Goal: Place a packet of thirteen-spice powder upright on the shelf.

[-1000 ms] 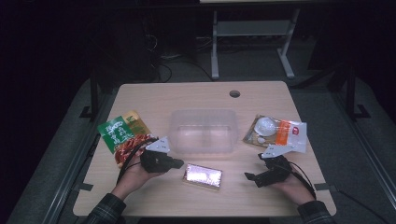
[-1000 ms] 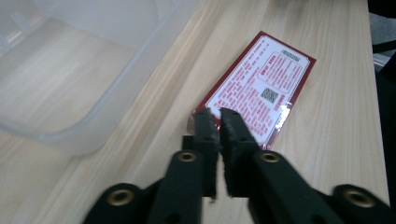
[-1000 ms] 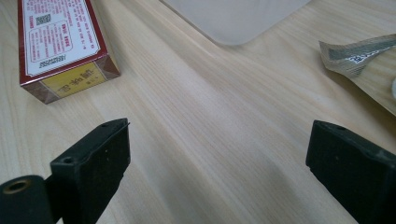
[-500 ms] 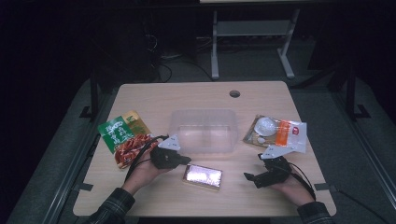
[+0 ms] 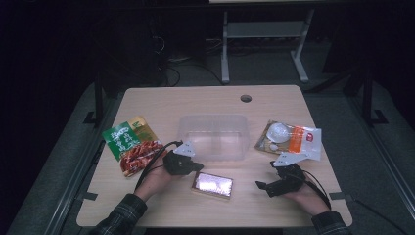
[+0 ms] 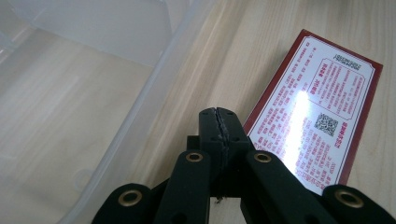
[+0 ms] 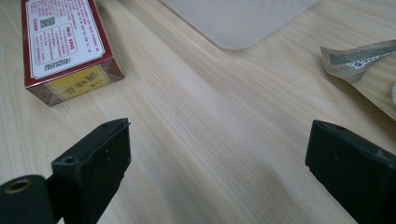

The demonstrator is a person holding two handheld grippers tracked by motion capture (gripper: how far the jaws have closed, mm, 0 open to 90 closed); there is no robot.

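A flat red box (image 5: 212, 184) with a white printed label lies on the wooden table (image 5: 205, 105), just in front of a clear plastic container (image 5: 214, 136). My left gripper (image 5: 197, 167) sits at the box's left end, jaws pressed together with nothing between them. In the left gripper view the shut gripper (image 6: 219, 116) points along the gap between the container wall (image 6: 140, 107) and the box (image 6: 317, 121). My right gripper (image 5: 262, 186) rests to the right of the box and is open. In the right gripper view the open gripper (image 7: 219, 144) holds nothing, and the box (image 7: 65, 42) lies ahead at upper left.
A green and red snack packet (image 5: 131, 144) lies left of the container. A packet with a white ball shape and an orange label (image 5: 288, 139) lies to its right; its edge (image 7: 359, 56) is near my right gripper. A cable hole (image 5: 245, 98) sits at the table's back.
My left gripper has moved to the right, from beside the snack packet to the left end of the red box. The right gripper has stayed put.
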